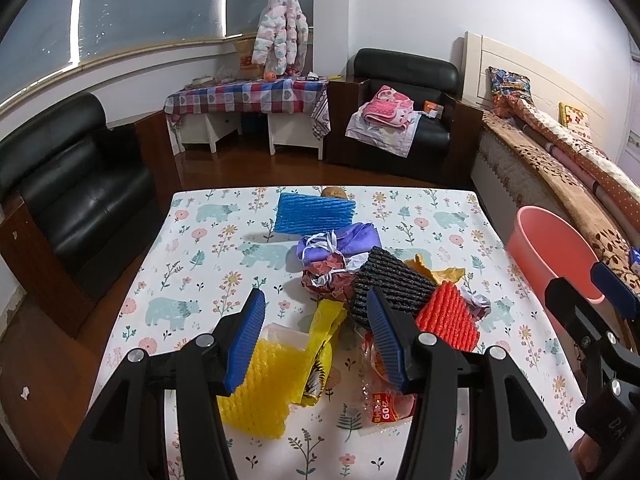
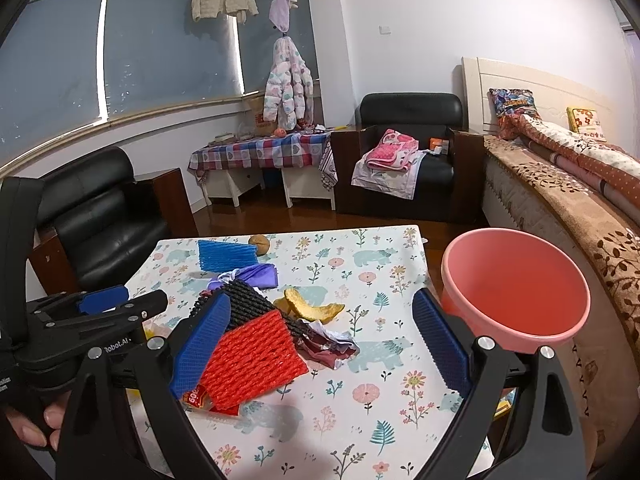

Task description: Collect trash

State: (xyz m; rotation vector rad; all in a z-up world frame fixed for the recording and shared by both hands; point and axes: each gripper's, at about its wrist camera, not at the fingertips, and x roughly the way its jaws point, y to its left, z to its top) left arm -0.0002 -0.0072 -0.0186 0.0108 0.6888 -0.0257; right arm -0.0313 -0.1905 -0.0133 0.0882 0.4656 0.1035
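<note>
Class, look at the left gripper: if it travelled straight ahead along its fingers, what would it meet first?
Probably the yellow plastic wrapper, which lies between the open fingers of the left gripper, with the crumpled red paper just beyond it. Depth is hard to judge in this fisheye view.

Bedroom-lounge backdrop, white walls, dark wood floor.
A black armchair (image 2: 404,148) is set against the far wall; a checked-cloth side table (image 2: 260,152) and blinded windows (image 2: 120,52) are seen left of it, a bed (image 2: 560,168) right.
</note>
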